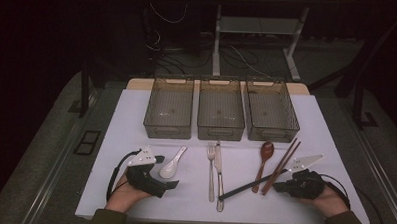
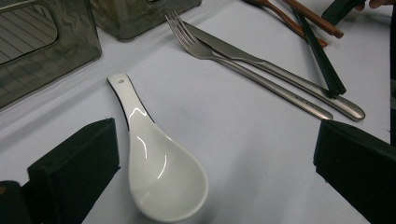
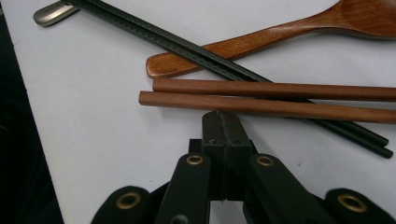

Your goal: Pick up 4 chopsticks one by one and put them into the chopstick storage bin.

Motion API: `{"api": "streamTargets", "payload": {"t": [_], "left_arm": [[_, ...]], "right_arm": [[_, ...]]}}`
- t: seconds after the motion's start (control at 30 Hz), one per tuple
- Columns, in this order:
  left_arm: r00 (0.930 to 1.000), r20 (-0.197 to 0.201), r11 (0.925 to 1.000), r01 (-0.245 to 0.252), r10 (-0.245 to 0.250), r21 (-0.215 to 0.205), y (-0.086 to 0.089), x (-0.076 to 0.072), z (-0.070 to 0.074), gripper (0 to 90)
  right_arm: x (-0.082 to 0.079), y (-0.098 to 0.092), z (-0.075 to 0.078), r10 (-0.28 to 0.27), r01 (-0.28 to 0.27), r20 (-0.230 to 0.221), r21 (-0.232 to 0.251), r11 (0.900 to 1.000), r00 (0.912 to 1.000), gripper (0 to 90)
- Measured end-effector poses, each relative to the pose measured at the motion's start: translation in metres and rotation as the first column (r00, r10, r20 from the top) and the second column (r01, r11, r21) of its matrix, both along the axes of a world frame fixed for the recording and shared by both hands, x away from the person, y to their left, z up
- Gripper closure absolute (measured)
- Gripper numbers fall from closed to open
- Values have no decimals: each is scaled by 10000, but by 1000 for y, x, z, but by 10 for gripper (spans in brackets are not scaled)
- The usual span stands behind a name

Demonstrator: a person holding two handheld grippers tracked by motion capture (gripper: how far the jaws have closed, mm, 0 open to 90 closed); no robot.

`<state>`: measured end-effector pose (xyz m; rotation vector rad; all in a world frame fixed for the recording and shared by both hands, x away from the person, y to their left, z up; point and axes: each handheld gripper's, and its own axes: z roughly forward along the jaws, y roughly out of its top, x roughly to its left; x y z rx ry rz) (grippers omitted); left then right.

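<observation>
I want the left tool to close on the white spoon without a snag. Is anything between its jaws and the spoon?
Nothing visible. The left tool is open, and the white spoon lies bare on the table between its jaws. The fork and knife lie beyond, apart from it.

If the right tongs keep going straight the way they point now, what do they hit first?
Most likely the brown chopsticks: the right tongs, shut, point at the nearer stick, which lies right across their tips. The black chopsticks and wooden spoon lie beyond. Whether the tips already touch it is unclear.
</observation>
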<state>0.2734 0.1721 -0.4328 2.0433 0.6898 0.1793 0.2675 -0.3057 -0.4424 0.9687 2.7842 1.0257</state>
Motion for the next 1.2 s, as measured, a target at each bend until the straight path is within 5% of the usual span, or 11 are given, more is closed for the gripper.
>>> {"api": "streamTargets", "payload": {"t": [0.53, 1.2], "left_arm": [[10000, -18, 10000, 7, -7, -47, -1, 0, 0, 0], [10000, -52, 10000, 40, -40, -20, -1, 0, -1, 0]], "right_arm": [[8, -7, 0, -673, 674, 89, -101, 9977, 9977, 896], [19, 1, 1, -712, 714, 261, -54, 9974, 9971, 897]]}}
